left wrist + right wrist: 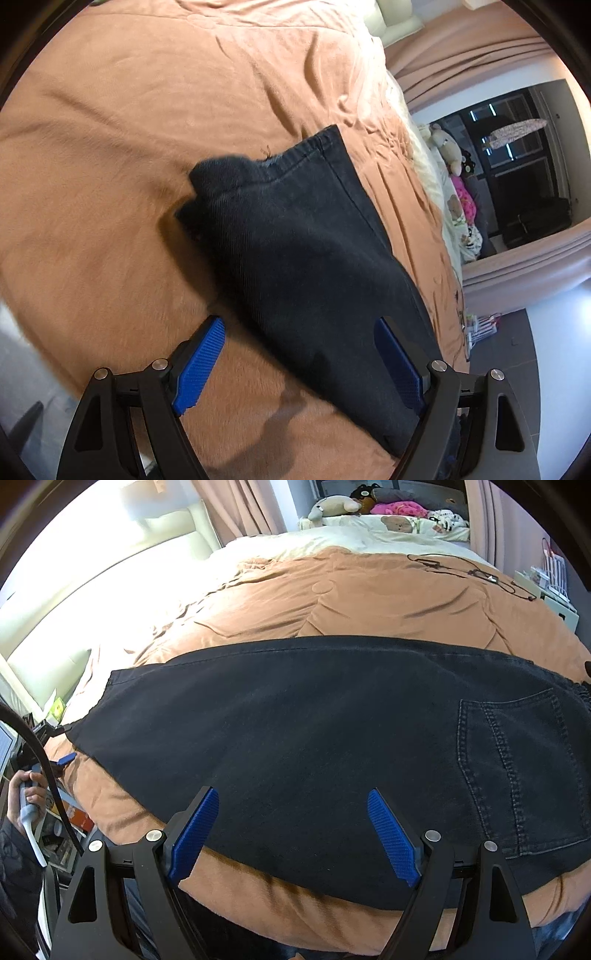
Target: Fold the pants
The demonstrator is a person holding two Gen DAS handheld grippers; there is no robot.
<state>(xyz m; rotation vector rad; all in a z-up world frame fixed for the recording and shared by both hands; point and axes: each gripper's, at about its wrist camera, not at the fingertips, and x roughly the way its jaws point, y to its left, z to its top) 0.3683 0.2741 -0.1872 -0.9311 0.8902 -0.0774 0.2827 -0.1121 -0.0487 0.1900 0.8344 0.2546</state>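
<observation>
Your black pants [314, 746] lie flat and long on the orange blanket [351, 602] that covers the bed; they are close to the near edge of the bed, right in front of you; in the right wrist view the back pocket [517, 775] with its pale stitching is at the right side, and the leg ends are at the left side, near the bright window.

Your right gripper [293, 830] hangs just over the near edge of the pants; its blue pads [194, 834] are spread wide apart; nothing is pinched between them, so it holds nothing.

Your left gripper [301, 363] is over the leg end of the pants [295, 236]; its blue pads [201, 362] are wide apart too; one pad is over the bare blanket [129, 129] and the other pad is over the dark cloth; it grips nothing; in this view the far corner of the cloth is bunched up a little and looks blurry, and the hem has a frayed spot.

In the right wrist view you can see your left hand [27, 794] far at the left edge, wrapped round the pale handle of its tool; a black cable [40, 753] curves past it.

At the far side of the bed there is a cream sheet [332, 542] with soft toys [340, 504] piled on it; a thin black cord [472, 572] lies on the blanket over there; pink curtains [461, 55] hang beside a dark window.
</observation>
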